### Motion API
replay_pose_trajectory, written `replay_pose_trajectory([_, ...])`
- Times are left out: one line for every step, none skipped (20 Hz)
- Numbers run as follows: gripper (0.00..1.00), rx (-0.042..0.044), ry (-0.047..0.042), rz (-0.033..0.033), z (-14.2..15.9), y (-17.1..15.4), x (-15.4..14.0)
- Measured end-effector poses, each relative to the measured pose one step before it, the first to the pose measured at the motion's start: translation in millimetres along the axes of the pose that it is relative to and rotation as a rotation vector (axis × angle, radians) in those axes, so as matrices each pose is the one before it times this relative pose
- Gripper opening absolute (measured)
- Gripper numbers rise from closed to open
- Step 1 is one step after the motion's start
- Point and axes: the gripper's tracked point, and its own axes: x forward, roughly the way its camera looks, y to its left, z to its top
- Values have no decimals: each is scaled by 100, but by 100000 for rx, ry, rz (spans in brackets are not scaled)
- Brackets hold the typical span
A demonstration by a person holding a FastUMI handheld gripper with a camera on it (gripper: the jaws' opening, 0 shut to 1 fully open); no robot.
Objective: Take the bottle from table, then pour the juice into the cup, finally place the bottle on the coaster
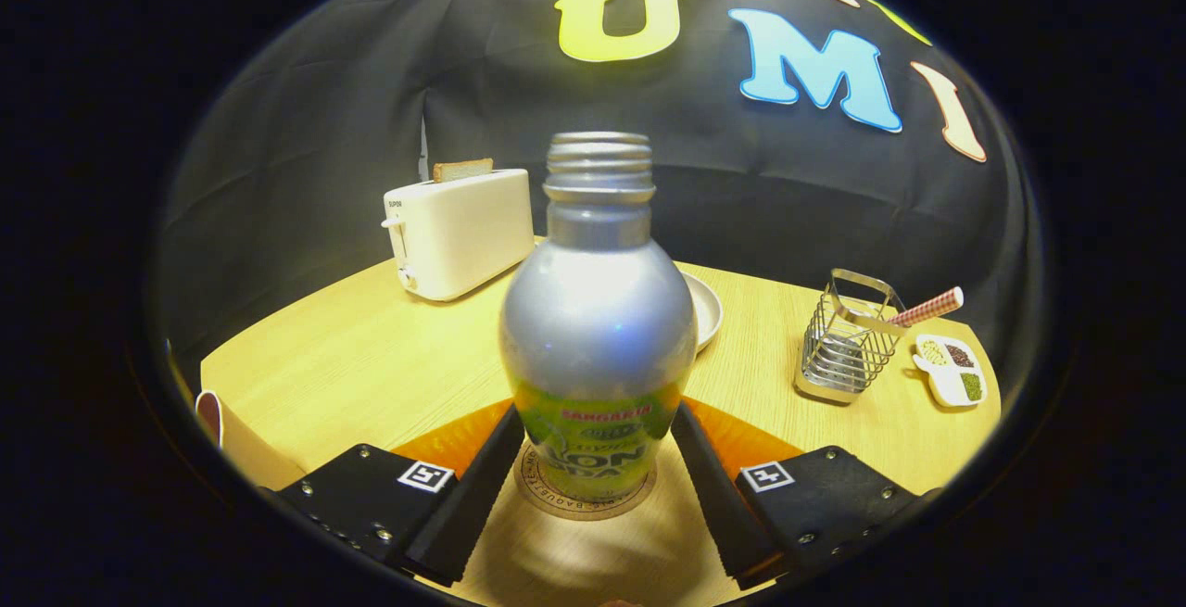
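A silver bottle (pixel 598 310) with a green label and an open threaded neck stands upright on a round brown coaster (pixel 584 503). It sits between my two fingers, and both fingers (pixel 482 477) lie against its lower sides. My gripper (pixel 598 486) is shut on the bottle. The coaster rests on the wooden table (pixel 371 357), mostly hidden under the bottle. A pale cup (pixel 218 426) shows partly at the table's left edge, off to the left of my left finger.
A white toaster (pixel 459 232) with a slice of bread stands beyond the bottle on the left. A plate (pixel 709 310) peeks out behind the bottle. To the right are a wire basket (pixel 848 338) holding a checked stick and a small divided dish (pixel 954 368). Orange patches (pixel 445 440) flank the coaster.
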Motion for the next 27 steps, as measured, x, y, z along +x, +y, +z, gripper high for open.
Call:
replay_pose_trajectory([97,-969,-1013,-1026,369,-142,-433])
replay_pose_trajectory([97,-746,-1163,-965,515,-133,-548])
replay_pose_trajectory([97,-307,-1046,-1136,444,-63,-750])
replay_pose_trajectory([97,-42,-1007,-1091,500,-125,-603])
replay_pose_trajectory([97,-85,-614,-1262,316,-252,-790])
replay_pose_trajectory([97,-75,-373,-1612,336,-302,-844])
replay_pose_trajectory([97,167,-412,-1794,343,-371,-815])
replay_pose_trajectory([97,661,-586,-1494,426,-378,-871])
replay_pose_trajectory([97,940,-655,-1106,319,-185,-867])
replay_pose_trajectory([97,546,-716,-1184,484,-268,-902])
replay_pose_trajectory([97,-385,-895,-1983,399,-490,-1102])
replay_pose_trajectory([97,-575,-1108,-2521,507,-646,-1040])
replay_pose_trajectory([97,379,-1234,-1515,449,-414,-1006])
replay_pose_trajectory([97,1297,-1029,-964,573,-226,-995])
replay_pose_trajectory([97,1583,-1042,-1094,391,-306,-1112])
replay_pose_trajectory([97,1547,-826,-1458,504,-363,-996])
replay_pose_trajectory([97,1544,-903,-1334,442,-256,-1095])
replay_pose_trajectory([97,1598,-779,-1046,438,-171,-974])
replay_pose_trajectory([97,1581,-1081,-1073,385,-162,-1208])
replay_pose_trajectory([97,2230,-1106,-1735,536,-219,-1508])
replay_pose_trajectory([97,2457,-3372,-1441,833,-181,-1462])
replay_pose_trajectory([97,2344,-2900,-2417,846,-249,-1417])
replay_pose_trajectory([96,2033,-2357,-2210,373,-368,-1466])
replay_pose_trajectory([96,1613,-1874,-1637,458,-165,-1313])
replay_pose_trajectory([97,889,-1176,-1024,224,-224,-1258])
replay_pose_trajectory([97,106,-333,-1353,100,-318,-1041])
replay_pose_trajectory([96,66,-344,-1681,43,-402,-959])
